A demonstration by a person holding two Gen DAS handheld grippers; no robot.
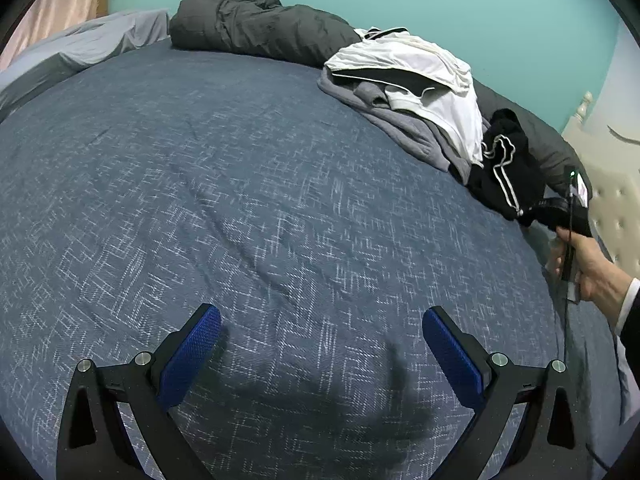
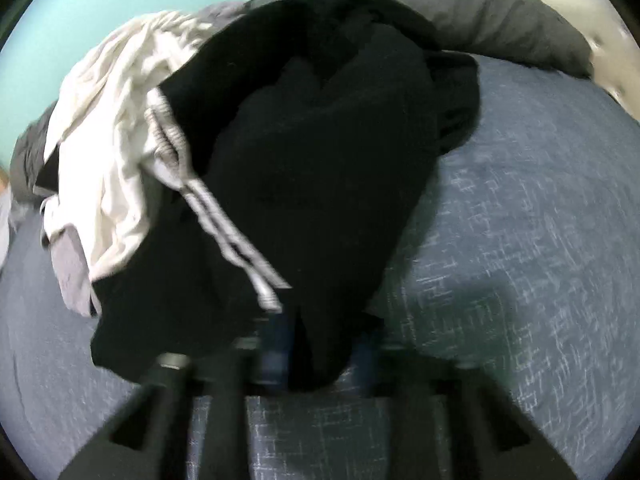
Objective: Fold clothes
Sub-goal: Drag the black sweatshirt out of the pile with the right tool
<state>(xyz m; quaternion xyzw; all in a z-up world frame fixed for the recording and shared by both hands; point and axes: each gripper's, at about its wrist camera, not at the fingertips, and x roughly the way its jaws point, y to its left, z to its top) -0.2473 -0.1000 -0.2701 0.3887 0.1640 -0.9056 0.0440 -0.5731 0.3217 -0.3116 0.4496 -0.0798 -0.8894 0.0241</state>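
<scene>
Black garment (image 2: 320, 152) | bunched, stripes diagonal | right gripper (image 2: 320, 356) clamps hem

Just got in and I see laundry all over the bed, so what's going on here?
A person is sorting clothes to fold on a bed with a blue bedspread. The right gripper has closed on an edge of the black garment with white stripes, at the near end of a pile that also holds a white garment and a grey one. The left gripper is open, empty, above bare bedspread. Nothing looks folded yet.
</scene>
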